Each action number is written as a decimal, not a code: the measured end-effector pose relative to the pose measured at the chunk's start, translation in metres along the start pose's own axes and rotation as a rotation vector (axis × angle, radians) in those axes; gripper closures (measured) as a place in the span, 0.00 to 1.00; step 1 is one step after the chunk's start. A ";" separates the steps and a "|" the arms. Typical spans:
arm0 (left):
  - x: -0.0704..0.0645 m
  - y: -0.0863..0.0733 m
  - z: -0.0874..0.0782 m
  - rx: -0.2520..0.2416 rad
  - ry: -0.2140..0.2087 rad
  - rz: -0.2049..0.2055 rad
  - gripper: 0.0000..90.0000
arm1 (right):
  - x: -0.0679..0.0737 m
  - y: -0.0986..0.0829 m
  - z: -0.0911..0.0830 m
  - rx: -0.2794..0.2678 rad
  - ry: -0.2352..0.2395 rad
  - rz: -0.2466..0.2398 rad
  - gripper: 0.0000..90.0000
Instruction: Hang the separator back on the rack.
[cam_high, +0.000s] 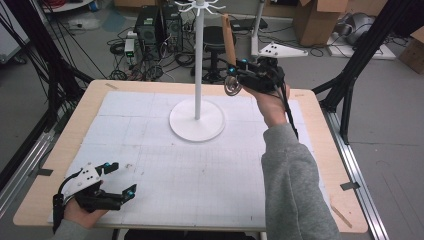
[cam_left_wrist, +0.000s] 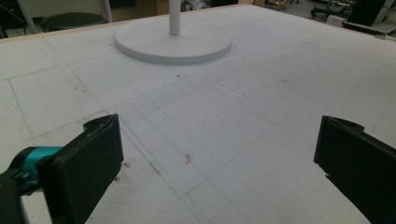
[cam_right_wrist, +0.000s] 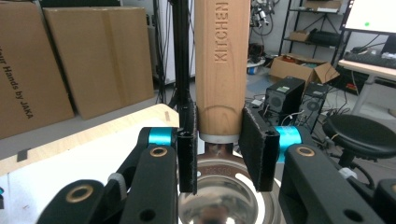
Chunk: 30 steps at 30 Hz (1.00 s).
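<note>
Right gripper (cam_high: 234, 75): raised above the far side of the table, at about 1 o'clock from the table's middle; jaws clamped on the wooden handle (cam_right_wrist: 219, 70) of a kitchen utensil.
Utensil (cam_high: 230, 55): held nearly upright, wooden handle pointing up and leaning slightly toward 11 o'clock, round metal head (cam_high: 231, 88) hanging at the bottom just below the jaws (the handle is stamped "KITCHEN" in the right gripper view).
Grip point: low on the handle, just above the metal collar; both pads (cam_right_wrist: 255, 144) press its sides.
Stand (cam_high: 198, 60): white pole on a round base (cam_left_wrist: 173, 44), at 12 o'clock from the table's middle; the utensil is just to its right, apart from the pole.
Left gripper (cam_high: 117, 179): resting low over the near-left corner of the white mat (cam_high: 165, 165), about 8 o'clock; jaws spread wide, nothing between them.
Left hand (cam_high: 82, 210): wrapped around the gripper body at the table's near edge.
</note>
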<state>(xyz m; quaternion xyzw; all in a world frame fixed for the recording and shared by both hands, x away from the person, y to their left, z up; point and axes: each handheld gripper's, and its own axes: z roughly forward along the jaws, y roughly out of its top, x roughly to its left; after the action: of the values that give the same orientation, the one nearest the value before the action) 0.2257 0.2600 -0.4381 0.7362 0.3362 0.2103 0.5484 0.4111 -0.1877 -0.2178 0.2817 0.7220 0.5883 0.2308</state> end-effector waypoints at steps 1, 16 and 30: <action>0.000 0.000 -0.001 -0.001 0.004 -0.004 0.02 | 0.000 0.000 0.000 0.000 -0.003 -0.003 0.77; 0.000 -0.002 -0.005 0.000 0.013 -0.007 0.02 | 0.002 0.007 0.008 -0.014 0.002 -0.009 0.77; -0.001 -0.002 -0.005 -0.001 0.002 -0.008 0.02 | 0.006 0.010 0.015 -0.016 -0.012 -0.022 0.77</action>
<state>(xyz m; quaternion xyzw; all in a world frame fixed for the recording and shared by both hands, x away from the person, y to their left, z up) 0.2209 0.2626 -0.4379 0.7344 0.3396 0.2091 0.5492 0.4182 -0.1708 -0.2110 0.2755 0.7189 0.5897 0.2440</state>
